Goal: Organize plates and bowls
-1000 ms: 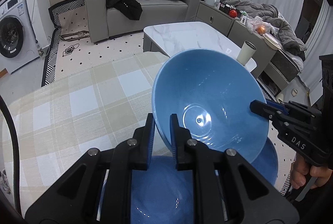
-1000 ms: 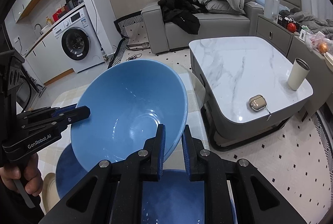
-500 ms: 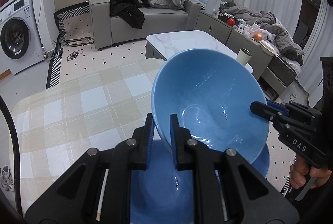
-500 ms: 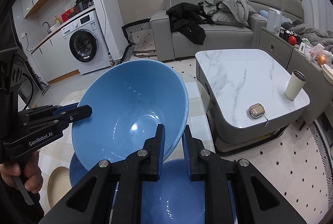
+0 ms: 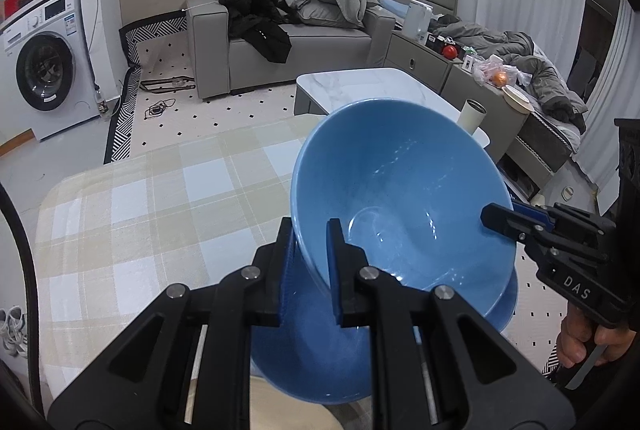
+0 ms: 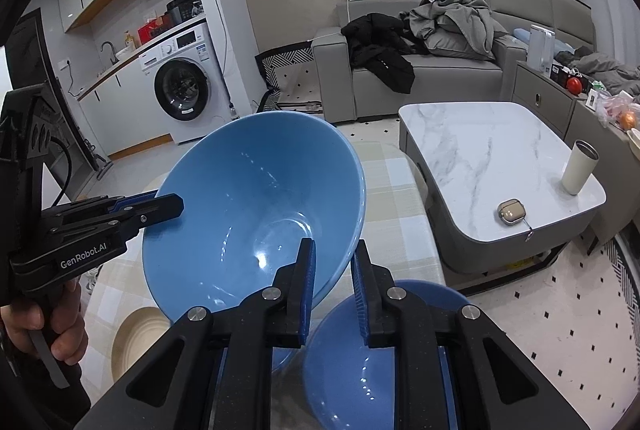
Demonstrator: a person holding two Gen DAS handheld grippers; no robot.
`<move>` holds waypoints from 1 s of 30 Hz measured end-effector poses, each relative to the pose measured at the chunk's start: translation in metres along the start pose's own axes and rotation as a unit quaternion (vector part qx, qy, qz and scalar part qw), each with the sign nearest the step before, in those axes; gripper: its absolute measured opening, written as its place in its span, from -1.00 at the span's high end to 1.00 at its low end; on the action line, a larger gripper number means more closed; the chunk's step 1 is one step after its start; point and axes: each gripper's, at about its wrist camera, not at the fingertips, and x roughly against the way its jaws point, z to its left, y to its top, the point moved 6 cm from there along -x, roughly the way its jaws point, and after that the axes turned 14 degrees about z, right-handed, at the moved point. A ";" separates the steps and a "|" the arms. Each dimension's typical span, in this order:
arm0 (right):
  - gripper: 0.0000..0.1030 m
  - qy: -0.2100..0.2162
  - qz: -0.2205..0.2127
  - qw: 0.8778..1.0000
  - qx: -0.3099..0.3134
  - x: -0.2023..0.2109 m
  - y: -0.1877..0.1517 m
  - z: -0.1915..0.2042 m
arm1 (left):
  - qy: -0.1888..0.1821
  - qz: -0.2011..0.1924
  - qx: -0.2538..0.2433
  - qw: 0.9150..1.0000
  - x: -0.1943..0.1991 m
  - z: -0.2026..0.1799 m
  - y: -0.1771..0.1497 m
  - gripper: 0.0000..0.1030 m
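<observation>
While you hold it up between both hands, the large glossy light-blue ceramic bowl hangs tilted in the air above the desk with the beige-and-white checked cloth, its open side facing the cameras. Your left claw is pinching the bowl's rim, one finger inside the bowl and the other behind its outer wall. Your right claw is clamped on the opposite side of the same rim in the same way, one blue-padded finger inside and one outside. In the left view the right claw reaches in from the right edge with your hand on its trigger; in the right view the left claw comes in from the left. Directly beneath the lifted bowl sits a darker blue glossy ceramic bowl on the desk, and just beside it, towards your left, a cream ribbed round plate lies flat on the cloth. Beyond the desk stands a white marble-topped coffee table carrying a cream tumbler and a small tan earbud case.
</observation>
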 end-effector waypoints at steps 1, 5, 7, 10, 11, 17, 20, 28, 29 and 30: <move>0.65 0.001 -0.001 1.000 0.001 0.001 -0.002 0.002 | 0.000 0.000 0.001 1.000 0.003 0.003 -0.005 0.78; 0.65 0.001 0.001 1.000 0.006 0.002 -0.009 0.011 | 0.006 -0.002 0.004 1.000 0.013 0.007 -0.023 0.78; 0.65 0.004 0.004 1.000 0.007 0.001 -0.014 0.014 | 0.006 -0.003 0.004 1.000 0.016 0.009 -0.028 0.78; 0.64 0.006 0.007 1.000 0.007 0.001 -0.021 0.019 | 0.007 -0.003 0.004 1.000 0.017 0.011 -0.031 0.78; 0.64 0.008 0.008 1.000 0.006 0.000 -0.023 0.020 | 0.007 -0.003 0.004 1.000 0.018 0.013 -0.035 0.78; 0.64 0.011 0.014 1.000 0.006 -0.003 -0.033 0.028 | 0.006 0.000 0.010 1.000 0.025 0.029 -0.059 0.78; 0.64 0.011 0.016 1.000 0.008 -0.005 -0.036 0.031 | 0.005 0.005 0.013 1.000 0.025 0.037 -0.070 0.78; 0.64 0.013 0.029 0.999 0.014 -0.019 -0.046 0.044 | 0.006 0.017 0.027 0.999 0.009 0.056 -0.084 0.78; 0.64 0.014 0.032 0.999 0.016 -0.022 -0.048 0.046 | 0.006 0.019 0.030 0.999 0.006 0.057 -0.084 0.78; 0.64 0.014 0.034 0.999 0.016 -0.024 -0.048 0.047 | 0.006 0.020 0.032 0.999 0.005 0.060 -0.087 0.78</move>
